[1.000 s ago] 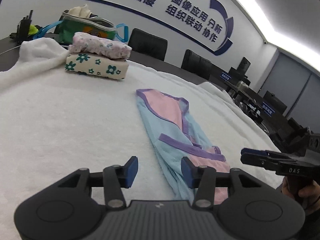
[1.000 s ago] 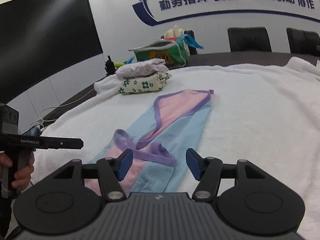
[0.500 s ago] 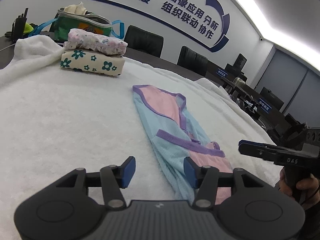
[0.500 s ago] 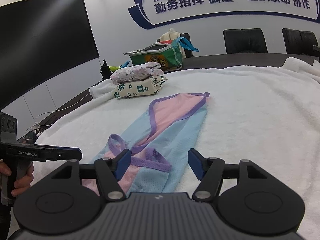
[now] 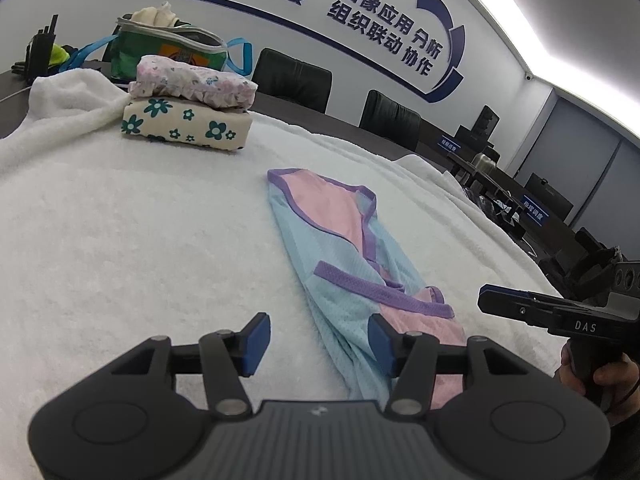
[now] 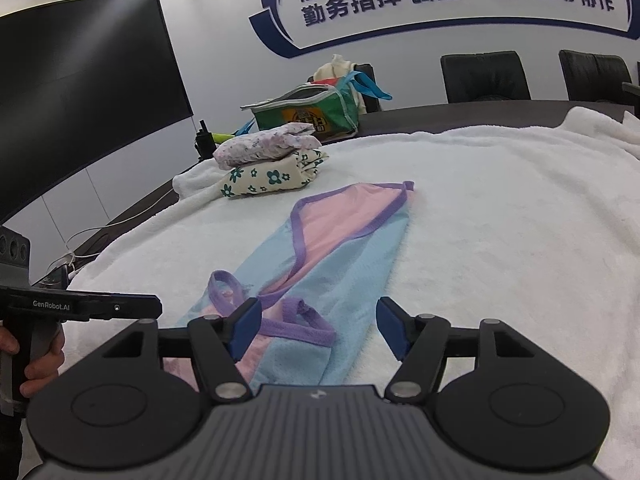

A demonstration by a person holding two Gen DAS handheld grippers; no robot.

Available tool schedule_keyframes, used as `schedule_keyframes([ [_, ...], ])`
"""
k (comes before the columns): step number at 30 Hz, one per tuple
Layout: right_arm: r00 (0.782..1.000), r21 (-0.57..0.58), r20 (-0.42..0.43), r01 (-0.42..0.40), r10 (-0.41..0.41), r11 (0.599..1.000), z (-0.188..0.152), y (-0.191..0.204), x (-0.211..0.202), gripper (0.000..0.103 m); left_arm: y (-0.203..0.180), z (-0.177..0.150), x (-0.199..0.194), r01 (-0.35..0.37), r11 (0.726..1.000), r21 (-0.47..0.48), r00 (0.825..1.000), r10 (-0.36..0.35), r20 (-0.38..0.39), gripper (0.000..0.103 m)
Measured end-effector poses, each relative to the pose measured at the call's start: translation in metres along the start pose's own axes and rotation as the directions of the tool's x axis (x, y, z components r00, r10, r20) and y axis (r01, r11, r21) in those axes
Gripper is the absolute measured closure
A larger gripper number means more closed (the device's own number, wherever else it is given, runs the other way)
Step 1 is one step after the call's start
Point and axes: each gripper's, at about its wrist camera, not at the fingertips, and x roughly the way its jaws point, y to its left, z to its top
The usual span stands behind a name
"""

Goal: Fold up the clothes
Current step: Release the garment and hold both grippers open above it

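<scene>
A light blue and pink garment (image 5: 340, 264) with purple trim lies as a long narrow strip on the white towel (image 5: 120, 240). Its near end, with a loose purple strap, is just ahead of both grippers. My left gripper (image 5: 318, 338) is open above that end; its right pad hangs over the cloth and its left pad over bare towel. In the right wrist view, my right gripper (image 6: 319, 326) is open over the same end of the garment (image 6: 352, 256), with the cloth lying between and below its pads. Neither gripper pinches the fabric.
Two folded floral garments (image 5: 188, 108) are stacked at the towel's far left, with a green bag (image 5: 168, 48) behind them. Black chairs (image 6: 484, 76) line the far table edge. A large dark screen (image 6: 80, 80) fills the left wall. Cables (image 6: 76, 256) trail off the table's left side.
Both grippers' jaws stand slightly wider than a second ago. The garment lies as it did, and the views have shifted only a little.
</scene>
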Motion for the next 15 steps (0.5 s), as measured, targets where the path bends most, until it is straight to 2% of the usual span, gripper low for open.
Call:
schedule_keyframes([
  [15, 1.0, -0.001, 0.003, 0.002, -0.002, 1.0, -0.0012, 0.0028, 0.0021, 0.038, 0.0005, -0.0029, 0.0005, -0.002, 1.0, 0.004, 1.0, 0.002, -0.006, 0.05],
])
